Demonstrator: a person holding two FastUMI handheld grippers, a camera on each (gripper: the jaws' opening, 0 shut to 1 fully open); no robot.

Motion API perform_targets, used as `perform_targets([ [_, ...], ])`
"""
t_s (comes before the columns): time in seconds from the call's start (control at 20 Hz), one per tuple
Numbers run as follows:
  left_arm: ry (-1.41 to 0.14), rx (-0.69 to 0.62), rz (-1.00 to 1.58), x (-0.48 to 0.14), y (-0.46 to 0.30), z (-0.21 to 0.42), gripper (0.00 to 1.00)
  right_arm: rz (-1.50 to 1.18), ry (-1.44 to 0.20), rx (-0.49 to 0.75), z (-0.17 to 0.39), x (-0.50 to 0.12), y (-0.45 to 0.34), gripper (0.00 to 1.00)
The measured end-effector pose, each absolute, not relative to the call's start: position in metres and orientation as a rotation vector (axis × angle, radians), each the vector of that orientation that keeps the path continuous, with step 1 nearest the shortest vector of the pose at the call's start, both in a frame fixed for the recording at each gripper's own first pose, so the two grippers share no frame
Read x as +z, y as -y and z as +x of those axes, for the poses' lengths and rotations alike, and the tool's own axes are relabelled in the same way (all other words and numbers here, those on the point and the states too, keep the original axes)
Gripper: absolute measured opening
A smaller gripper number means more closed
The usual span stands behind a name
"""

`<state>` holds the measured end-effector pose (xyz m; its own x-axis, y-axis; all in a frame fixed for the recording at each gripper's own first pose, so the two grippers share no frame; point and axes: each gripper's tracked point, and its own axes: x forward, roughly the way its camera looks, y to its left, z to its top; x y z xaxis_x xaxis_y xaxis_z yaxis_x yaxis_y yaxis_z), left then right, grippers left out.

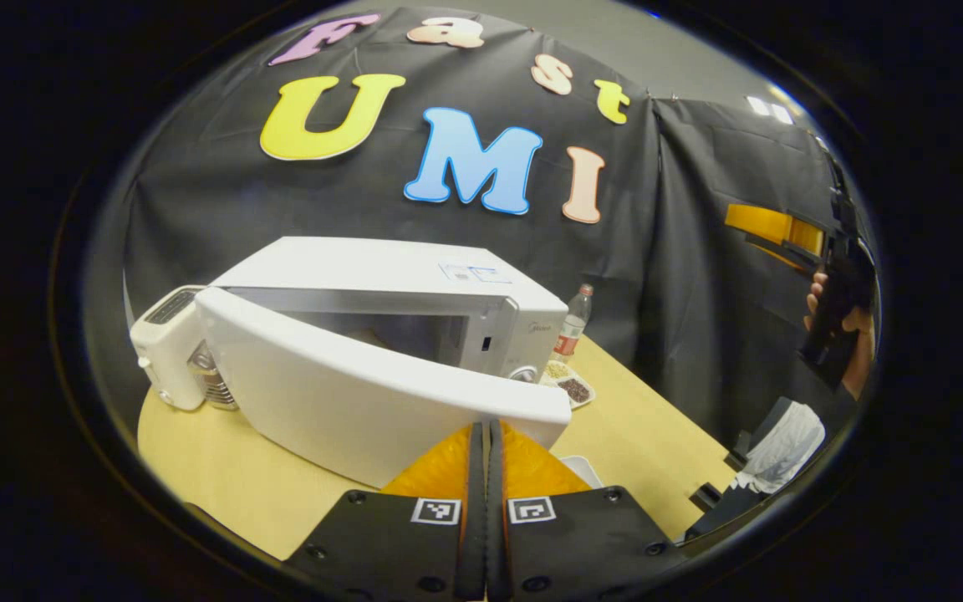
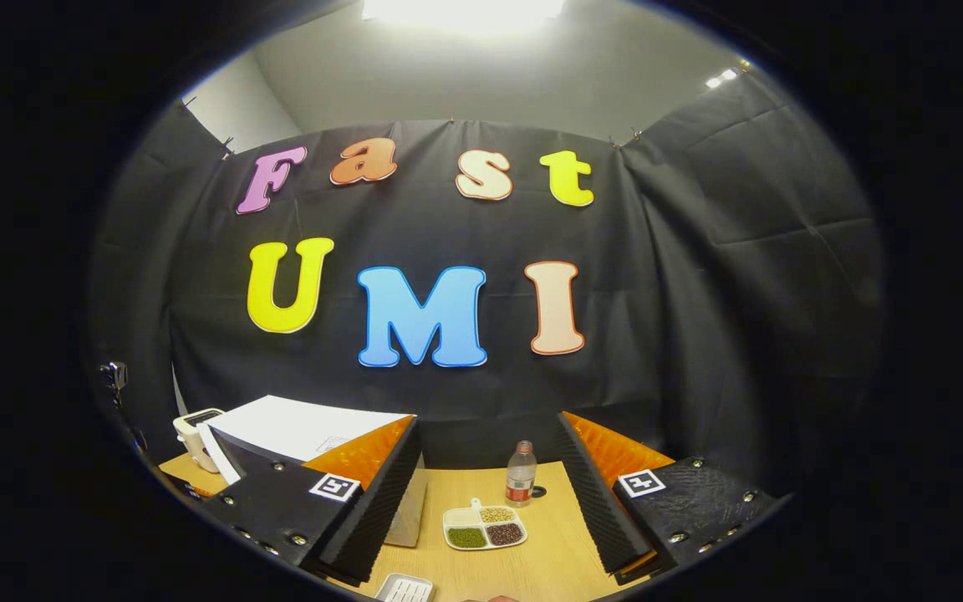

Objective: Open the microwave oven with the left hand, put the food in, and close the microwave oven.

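Left gripper view: left gripper point(image 1: 486, 435) closed w/ nothing held, tips at microwave door point(image 1: 348, 401); right gripper point(image 2: 486, 493) wide open.

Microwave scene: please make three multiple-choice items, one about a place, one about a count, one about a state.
1. Where does the toaster stand?
A. beside the microwave
B. on top of it
C. inside it

2. How many compartments has the snack tray?
A. one
B. three
C. six

3. How is the microwave door?
A. shut
B. removed
C. partly open

Answers: 1 A, it stands on the table against the microwave's side. 2 B, three fillings show in the right gripper view. 3 C, the door swings out with the left gripper closed at its edge.
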<state>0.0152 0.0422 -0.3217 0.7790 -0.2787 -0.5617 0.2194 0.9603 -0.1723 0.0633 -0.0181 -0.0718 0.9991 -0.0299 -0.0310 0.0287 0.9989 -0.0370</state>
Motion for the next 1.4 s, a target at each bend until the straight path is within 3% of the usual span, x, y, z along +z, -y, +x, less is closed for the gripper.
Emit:
perform_targets([
  [1.15, -0.598, -0.246, -0.062, -0.349, -0.018, 0.123, 0.07, -0.095, -0.028, -0.08, 0.078, -0.072, 0.049, 0.96],
  [1.4, -0.622, -0.214, -0.168, -0.357, -0.016, 0.142, 0.07, -0.144, -0.003, -0.082, 0.085, -0.068, 0.044, 0.96],
])
